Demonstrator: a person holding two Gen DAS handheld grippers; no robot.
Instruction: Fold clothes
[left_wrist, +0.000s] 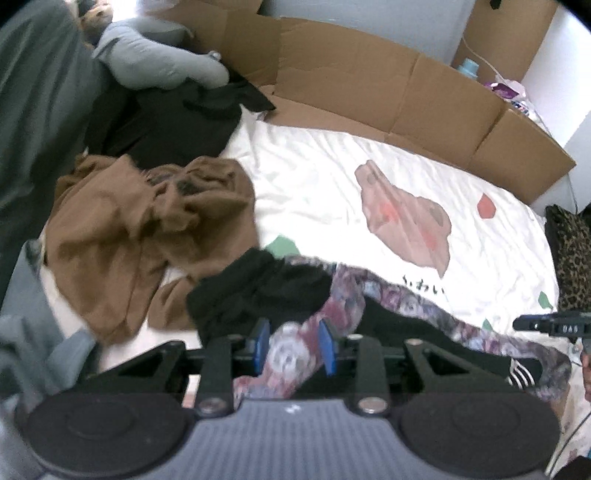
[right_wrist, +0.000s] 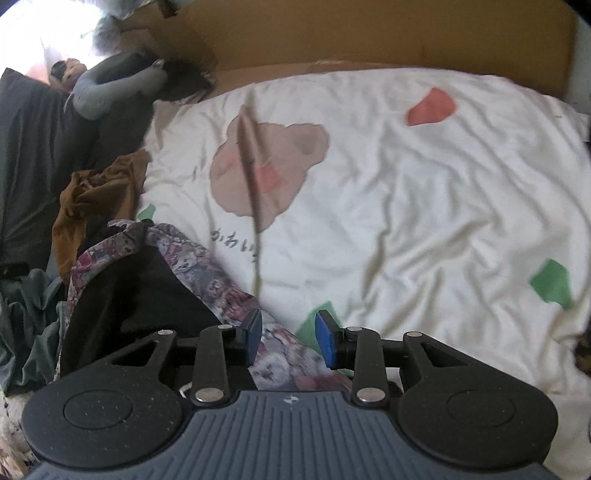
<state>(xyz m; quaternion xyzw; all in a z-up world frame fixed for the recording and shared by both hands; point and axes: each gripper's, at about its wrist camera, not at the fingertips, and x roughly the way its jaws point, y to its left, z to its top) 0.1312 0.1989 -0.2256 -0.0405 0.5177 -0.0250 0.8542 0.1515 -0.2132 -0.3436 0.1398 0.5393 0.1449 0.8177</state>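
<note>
A floral-patterned garment (left_wrist: 424, 306) lies in a crumpled strip along the near side of the white bedspread (left_wrist: 332, 177), with black fabric (left_wrist: 266, 291) lying on it. My left gripper (left_wrist: 295, 345) is over its left part. The blue pads (left_wrist: 261, 341) stand apart with floral cloth showing between them, not pinched. In the right wrist view the same floral garment (right_wrist: 207, 273) runs under my right gripper (right_wrist: 290, 338). Its jaws stand apart: cloth lies by the left pad (right_wrist: 254, 334), and the right pad (right_wrist: 327, 341) is over bare bedspread (right_wrist: 424, 206).
A crumpled brown garment (left_wrist: 147, 229) and dark clothes (left_wrist: 177, 122) are piled on the left. A black garment with white stripes (left_wrist: 524, 373) lies at the right. Cardboard panels (left_wrist: 369, 81) line the far side of the bed. Grey-green cloth (right_wrist: 33, 317) lies at the near left.
</note>
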